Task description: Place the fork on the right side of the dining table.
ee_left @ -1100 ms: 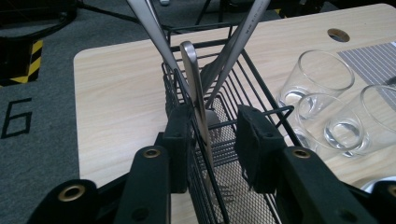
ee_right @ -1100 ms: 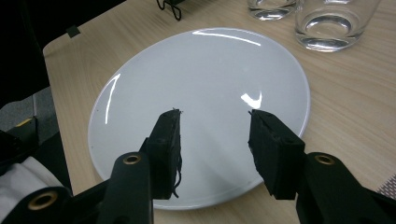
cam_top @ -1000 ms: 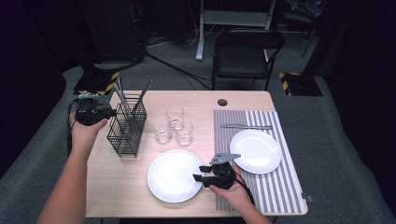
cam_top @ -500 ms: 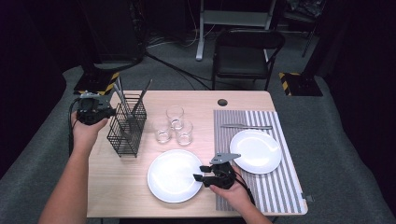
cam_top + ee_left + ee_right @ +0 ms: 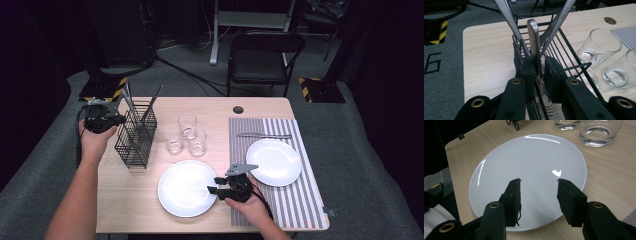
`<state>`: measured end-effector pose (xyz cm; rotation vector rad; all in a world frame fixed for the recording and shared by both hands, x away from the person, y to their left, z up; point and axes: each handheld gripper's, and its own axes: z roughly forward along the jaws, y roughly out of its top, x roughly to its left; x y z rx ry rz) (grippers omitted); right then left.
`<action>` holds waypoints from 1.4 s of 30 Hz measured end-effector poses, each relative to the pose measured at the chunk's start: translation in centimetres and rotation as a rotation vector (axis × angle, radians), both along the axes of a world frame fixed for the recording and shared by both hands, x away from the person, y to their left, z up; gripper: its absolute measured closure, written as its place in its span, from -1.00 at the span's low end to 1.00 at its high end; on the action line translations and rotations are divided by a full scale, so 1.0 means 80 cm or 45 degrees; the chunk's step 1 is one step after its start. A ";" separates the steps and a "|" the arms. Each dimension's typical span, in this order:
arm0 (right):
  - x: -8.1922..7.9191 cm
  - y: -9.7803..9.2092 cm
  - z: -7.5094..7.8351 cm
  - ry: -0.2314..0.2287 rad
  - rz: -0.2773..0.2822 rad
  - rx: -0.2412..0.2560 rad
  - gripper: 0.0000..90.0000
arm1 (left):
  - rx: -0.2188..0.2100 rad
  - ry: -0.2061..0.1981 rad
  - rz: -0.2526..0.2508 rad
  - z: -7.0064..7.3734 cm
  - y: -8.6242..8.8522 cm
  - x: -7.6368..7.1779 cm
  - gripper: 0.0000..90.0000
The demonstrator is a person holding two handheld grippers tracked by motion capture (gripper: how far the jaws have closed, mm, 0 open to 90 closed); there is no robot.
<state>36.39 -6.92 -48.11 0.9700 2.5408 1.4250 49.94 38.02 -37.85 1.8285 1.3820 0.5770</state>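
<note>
wood desk (image 5: 130, 200) | left hand-held gripper (image 5: 537, 71) pinching cutlery handle (image 5: 534, 37) upright in wire basket (image 5: 135, 137) | right hand-held gripper (image 5: 537, 192) spread over white plate (image 5: 529, 165)

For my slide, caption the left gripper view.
Left gripper closed on a flat steel utensil handle standing in the black wire caddy.

No visible change since earlier.

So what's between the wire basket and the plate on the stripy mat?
Three empty glasses stand between the wire basket and that plate, seen in the high view.
</note>
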 end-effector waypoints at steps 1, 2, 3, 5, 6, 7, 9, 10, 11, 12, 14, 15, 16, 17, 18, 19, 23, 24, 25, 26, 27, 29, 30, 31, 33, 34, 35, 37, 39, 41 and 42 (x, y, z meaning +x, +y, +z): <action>0.000 0.000 0.000 0.000 0.000 0.000 0.19 | 0.001 0.002 0.001 -0.001 0.000 0.000 0.75; 0.000 0.000 0.000 -0.001 0.001 0.000 0.19 | -0.003 -0.003 0.002 -0.001 0.000 0.000 0.75; 0.000 0.000 0.000 -0.001 0.000 0.000 0.19 | 0.003 -0.007 -0.002 -0.001 0.001 0.000 0.77; 0.000 -0.001 0.000 -0.001 -0.002 -0.001 0.19 | -0.009 -0.012 0.006 -0.002 0.001 -0.001 0.81; 0.000 -0.001 0.000 -0.002 -0.002 -0.002 0.19 | -0.008 -0.017 0.007 -0.002 0.001 -0.001 0.81; 0.001 -0.001 0.000 -0.002 -0.001 -0.002 0.19 | -0.001 -0.014 0.001 -0.002 0.001 -0.001 0.81; 0.001 -0.001 0.000 -0.001 -0.002 -0.002 0.19 | 0.012 -0.016 0.000 -0.002 0.000 -0.002 0.82; 0.001 -0.001 0.000 -0.002 -0.002 -0.002 0.19 | 0.011 -0.020 0.002 -0.002 0.000 -0.002 0.82; 0.000 -0.001 0.000 -0.002 -0.002 -0.003 0.19 | 0.006 -0.023 0.004 -0.002 0.000 -0.002 0.82; 0.001 -0.001 0.000 -0.002 -0.002 -0.002 0.19 | 0.008 -0.026 0.003 -0.002 0.000 -0.003 0.83; 0.001 -0.001 0.000 -0.002 -0.003 -0.002 0.19 | 0.011 -0.029 0.002 -0.002 0.000 -0.003 0.83; 0.001 -0.001 0.000 -0.002 -0.003 -0.001 0.19 | 0.013 -0.027 0.002 -0.002 0.000 -0.003 0.84; 0.001 -0.001 0.000 0.000 -0.002 0.000 0.19 | 0.013 -0.027 0.002 -0.002 0.000 -0.003 0.84; 0.001 -0.001 -0.001 0.000 -0.002 0.000 0.19 | 0.012 -0.022 0.003 -0.001 0.000 -0.004 0.84; 0.001 -0.001 -0.001 0.000 -0.003 0.000 0.19 | 0.013 -0.024 0.002 -0.001 0.000 -0.004 0.84; 0.001 -0.001 -0.001 0.001 -0.003 0.000 0.19 | 0.013 -0.024 0.000 -0.001 0.000 -0.004 0.84; 0.001 -0.001 -0.001 0.001 -0.005 0.000 0.19 | 0.006 -0.029 -0.002 -0.002 0.001 -0.006 0.85; 0.002 -0.001 -0.001 0.002 -0.007 0.000 0.19 | 0.004 -0.029 -0.002 -0.001 0.001 -0.006 0.85; 0.002 -0.001 -0.001 0.000 -0.009 -0.001 0.19 | 0.002 -0.038 0.004 -0.002 0.000 -0.007 0.85; 0.002 -0.001 -0.001 0.000 -0.008 -0.001 0.19 | 0.005 -0.038 0.002 -0.002 0.000 -0.007 0.85; 0.002 -0.001 -0.001 0.000 -0.009 -0.001 0.19 | 0.010 -0.030 -0.004 -0.001 0.000 -0.008 0.85; 0.002 -0.001 -0.001 0.002 -0.009 -0.001 0.19 | 0.005 -0.043 -0.007 -0.002 0.000 -0.009 0.85; 0.002 -0.001 -0.001 0.004 -0.008 0.000 0.19 | -0.005 -0.034 -0.015 -0.001 0.000 -0.010 0.86; 0.002 -0.001 -0.002 0.005 -0.007 -0.001 0.19 | -0.004 -0.039 -0.020 -0.001 -0.001 -0.011 0.86; 0.002 -0.001 -0.002 0.006 -0.007 -0.002 0.19 | -0.008 -0.043 -0.027 -0.001 -0.003 -0.011 0.87; 0.002 0.000 -0.002 0.009 -0.014 0.001 0.19 | -0.011 -0.042 -0.031 0.000 -0.003 -0.011 0.88; 0.002 -0.001 -0.002 0.005 -0.007 -0.002 0.19 | -0.014 -0.042 -0.038 0.000 -0.004 -0.011 0.88; 0.002 -0.001 -0.003 0.009 -0.005 0.001 0.19 | -0.020 -0.047 -0.046 0.000 -0.006 -0.012 0.89; 0.002 -0.001 -0.003 0.016 -0.010 0.005 0.19 | -0.019 -0.047 -0.055 0.000 -0.007 -0.012 0.89; 0.003 -0.002 -0.003 0.009 -0.007 0.004 0.19 | -0.011 -0.051 -0.064 0.001 -0.009 -0.013 0.90; 0.003 -0.002 -0.003 0.009 -0.008 0.005 0.19 | -0.005 -0.050 -0.067 0.001 -0.010 -0.013 0.90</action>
